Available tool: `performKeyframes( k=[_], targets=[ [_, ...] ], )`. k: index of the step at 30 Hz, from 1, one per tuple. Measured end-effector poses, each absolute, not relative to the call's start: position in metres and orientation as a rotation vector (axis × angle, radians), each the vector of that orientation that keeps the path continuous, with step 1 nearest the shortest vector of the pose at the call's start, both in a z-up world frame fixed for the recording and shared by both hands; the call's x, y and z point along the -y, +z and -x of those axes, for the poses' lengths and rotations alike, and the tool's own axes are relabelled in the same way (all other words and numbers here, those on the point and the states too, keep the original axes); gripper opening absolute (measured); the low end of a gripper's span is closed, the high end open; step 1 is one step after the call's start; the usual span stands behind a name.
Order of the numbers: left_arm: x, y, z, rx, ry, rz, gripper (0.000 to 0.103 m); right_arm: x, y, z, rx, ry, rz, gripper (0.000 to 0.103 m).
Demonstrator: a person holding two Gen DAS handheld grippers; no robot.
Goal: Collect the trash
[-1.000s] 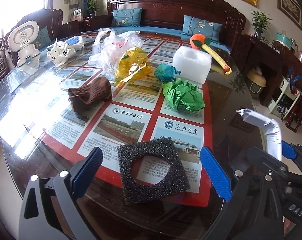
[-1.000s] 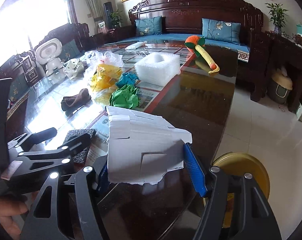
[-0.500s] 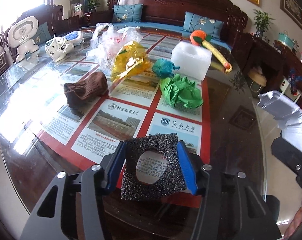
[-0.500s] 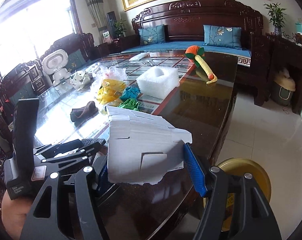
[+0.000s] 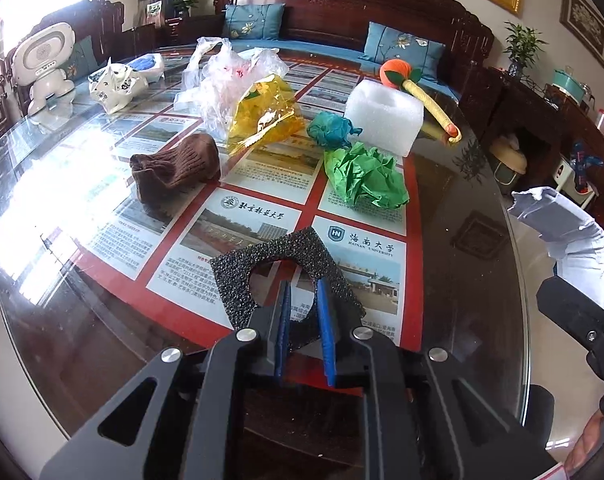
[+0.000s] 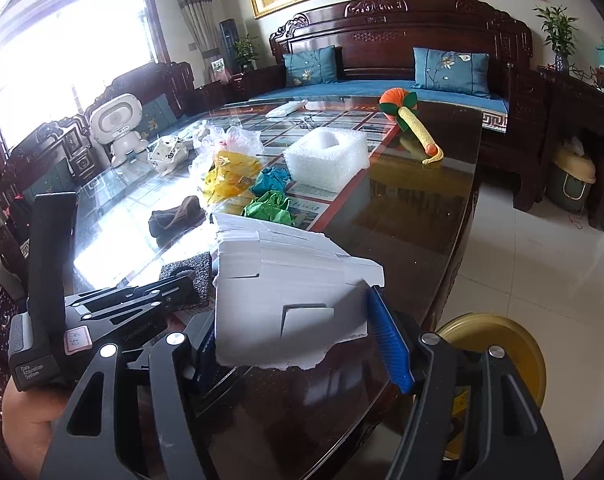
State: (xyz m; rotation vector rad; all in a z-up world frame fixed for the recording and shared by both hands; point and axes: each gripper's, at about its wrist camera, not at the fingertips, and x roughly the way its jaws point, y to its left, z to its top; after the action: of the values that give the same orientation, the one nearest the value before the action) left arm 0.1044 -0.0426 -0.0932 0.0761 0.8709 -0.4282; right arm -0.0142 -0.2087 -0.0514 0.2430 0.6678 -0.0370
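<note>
My left gripper (image 5: 303,300) is shut on a black foam square with a round hole (image 5: 262,268) and holds it tilted just above the glass table (image 5: 461,200); the foam also shows in the right wrist view (image 6: 190,276). My right gripper (image 6: 298,344) is shut on a torn white cardboard piece (image 6: 286,280), held over the table's near right edge; it also shows in the left wrist view (image 5: 569,240). Still on the table lie crumpled green paper (image 5: 365,180), a teal wad (image 5: 329,130), a yellow wrapper (image 5: 266,114), clear plastic bags (image 5: 226,76), a brown sock (image 5: 174,170) and a white foam block (image 5: 383,114).
A yellow-rimmed bin (image 6: 497,356) stands on the floor below the right gripper. An orange plush toy with a yellow handle (image 5: 421,96), a white ceramic figure (image 5: 116,86) and a white robot toy (image 5: 42,68) sit on the table. A dark wooden sofa (image 6: 401,52) stands behind.
My left gripper has closed on the black foam square and lifted its edge off the table. My right gripper has risen a little with the cardboard.
</note>
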Motion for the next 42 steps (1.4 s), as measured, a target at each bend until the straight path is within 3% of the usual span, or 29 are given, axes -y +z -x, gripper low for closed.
performKeyframes(
  k=[5, 7, 8, 11, 13, 22, 28, 31, 37, 39, 42],
  targets=[
    [0.040, -0.093, -0.107, -0.885, -0.426, -0.064, 0.021, 0.211, -0.053, 0.015, -0.673, -0.031, -0.254, 0.064],
    [0.038, -0.090, -0.107, -0.883, -0.419, -0.044, 0.053, 0.211, -0.054, 0.016, -0.672, -0.030, -0.253, 0.064],
    [0.036, -0.086, -0.106, -0.860, -0.404, -0.037, 0.078, 0.211, -0.054, 0.016, -0.672, -0.030, -0.253, 0.064],
    [0.030, -0.078, -0.105, -0.825, -0.383, -0.033, 0.079, 0.212, -0.054, 0.015, -0.673, -0.029, -0.252, 0.063],
    [0.026, -0.076, -0.109, -0.826, -0.371, -0.030, 0.078, 0.212, -0.055, 0.013, -0.674, -0.020, -0.245, 0.058],
    [0.002, -0.079, -0.113, -0.828, -0.307, -0.032, 0.075, 0.212, -0.065, 0.006, -0.715, -0.011, -0.238, 0.057],
    [-0.007, -0.096, -0.125, -0.882, -0.256, -0.069, 0.076, 0.215, -0.067, 0.003, -0.714, -0.051, -0.213, 0.076],
    [-0.004, -0.097, -0.125, -0.880, -0.261, -0.082, 0.076, 0.215, -0.073, -0.001, -0.730, -0.069, -0.192, 0.077],
    [-0.004, -0.096, -0.124, -0.857, -0.266, -0.091, 0.037, 0.218, -0.083, -0.006, -0.744, -0.085, -0.174, 0.085],
    [-0.006, -0.095, -0.124, -0.858, -0.290, -0.074, 0.018, 0.217, -0.085, -0.007, -0.748, -0.088, -0.163, 0.087],
    [-0.007, -0.095, -0.123, -0.859, -0.320, -0.059, 0.012, 0.219, -0.088, -0.009, -0.755, -0.081, -0.184, 0.088]
  ],
)
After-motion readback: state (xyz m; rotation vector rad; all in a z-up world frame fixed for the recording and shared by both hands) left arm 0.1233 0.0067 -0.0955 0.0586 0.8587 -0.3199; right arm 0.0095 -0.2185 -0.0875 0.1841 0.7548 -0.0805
